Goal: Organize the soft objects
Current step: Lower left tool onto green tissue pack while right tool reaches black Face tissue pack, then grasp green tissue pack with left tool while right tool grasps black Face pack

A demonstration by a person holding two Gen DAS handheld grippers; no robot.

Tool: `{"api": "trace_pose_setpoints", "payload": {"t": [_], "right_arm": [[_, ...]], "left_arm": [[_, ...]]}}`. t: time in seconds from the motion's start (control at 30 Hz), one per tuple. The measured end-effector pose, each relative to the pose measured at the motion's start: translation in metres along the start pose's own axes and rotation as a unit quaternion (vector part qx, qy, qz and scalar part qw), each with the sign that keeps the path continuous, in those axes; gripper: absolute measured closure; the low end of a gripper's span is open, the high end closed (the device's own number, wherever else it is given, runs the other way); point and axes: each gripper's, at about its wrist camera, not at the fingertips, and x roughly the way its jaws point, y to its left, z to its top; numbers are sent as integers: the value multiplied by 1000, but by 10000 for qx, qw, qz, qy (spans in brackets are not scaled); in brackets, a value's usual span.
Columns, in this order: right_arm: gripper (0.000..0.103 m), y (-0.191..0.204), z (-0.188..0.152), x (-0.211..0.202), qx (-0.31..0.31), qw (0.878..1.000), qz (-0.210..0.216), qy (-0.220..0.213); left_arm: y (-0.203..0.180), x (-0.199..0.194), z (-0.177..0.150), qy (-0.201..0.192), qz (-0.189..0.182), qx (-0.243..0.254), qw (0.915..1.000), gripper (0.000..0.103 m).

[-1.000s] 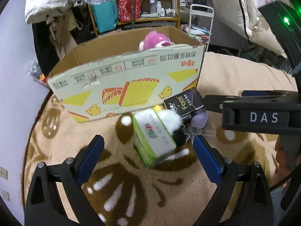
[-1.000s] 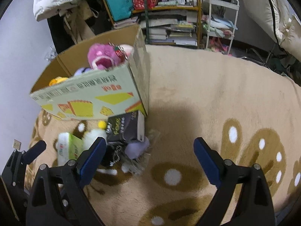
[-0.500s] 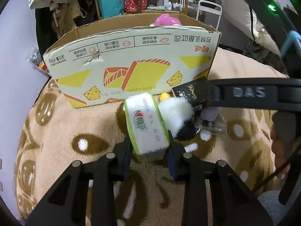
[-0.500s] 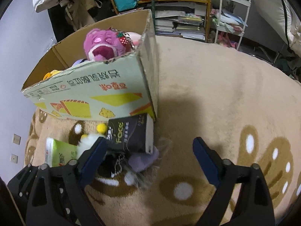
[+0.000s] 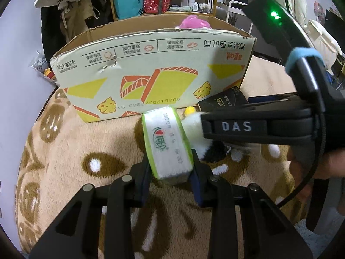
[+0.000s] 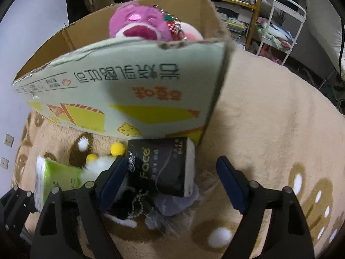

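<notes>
Left gripper (image 5: 171, 173) now clamped on green tissue pack (image 5: 167, 144); right gripper (image 6: 172, 183) wide, nearer black tissue pack (image 6: 160, 167) against cardboard box (image 6: 120, 99).

light: dim indoor, soft shadows | fisheye: strong edge warp, dark corners | blur: slight, near objs

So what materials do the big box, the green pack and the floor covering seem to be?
Big box: printed corrugated cardboard, torn rim, matte. Green pack: probably soft tissues in thin glossy plastic film, dented by the left gripper. Floor covering: plush fleece-like textile, fuzzy pile.
</notes>
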Motion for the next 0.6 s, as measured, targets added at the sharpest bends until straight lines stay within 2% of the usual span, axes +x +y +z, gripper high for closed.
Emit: {"api": "trace_pose_setpoints", "payload": {"t": [0.6], "right_arm": [[11,8,-1,13,-71,9997,-151,192]], "left_arm": [[6,2,1,53,-62,-145,9999,72]]}}
